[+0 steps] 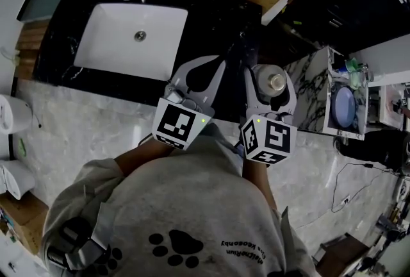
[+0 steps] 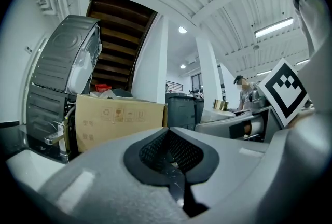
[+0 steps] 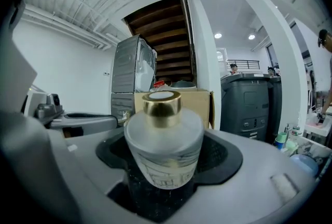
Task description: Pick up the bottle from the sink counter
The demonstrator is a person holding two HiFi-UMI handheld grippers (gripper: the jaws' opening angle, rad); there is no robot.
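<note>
Frosted bottle [image 3: 163,137] upright, clamped within right gripper [image 1: 271,80]; left gripper [image 2: 171,155] closed on nothing, alongside, farther off.

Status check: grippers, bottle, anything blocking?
Left gripper shut, empty. Right gripper: fingers either side of the bottle, grip unconfirmed. Bottle upright, gold cap on top. Nothing seen blocking it.
</note>
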